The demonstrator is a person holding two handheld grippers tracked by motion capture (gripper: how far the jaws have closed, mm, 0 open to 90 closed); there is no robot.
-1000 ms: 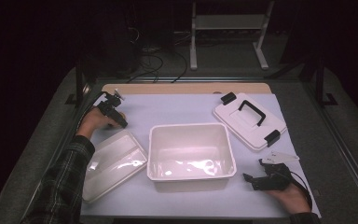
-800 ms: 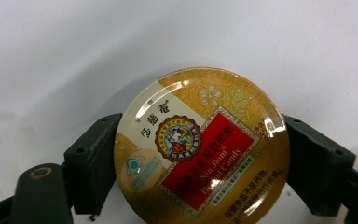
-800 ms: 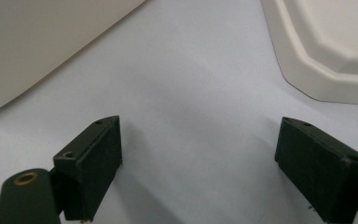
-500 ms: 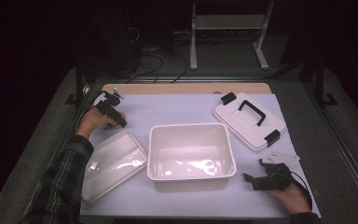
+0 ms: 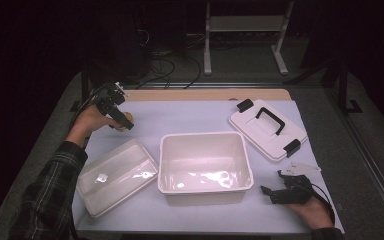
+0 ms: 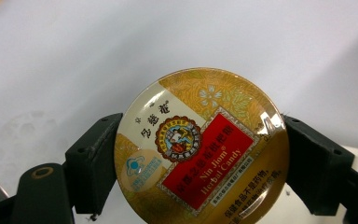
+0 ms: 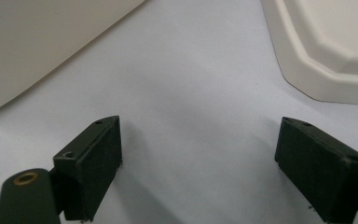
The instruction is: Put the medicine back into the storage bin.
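A white tub (image 5: 205,162) sits open in the middle of the table (image 5: 190,117), on its pale cover. Just to its left lies a clear lid (image 5: 116,175), tilted askew; well apart at the far right rests a white lid (image 5: 269,129) with a black handle and clips. A metal stand (image 5: 244,30) rises beyond.

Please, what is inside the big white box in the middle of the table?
The white box looks empty: the high view shows a bare, shiny bottom with light reflections. The inner face of its near wall is hidden. The round candy tin is in the left gripper, not in the box.
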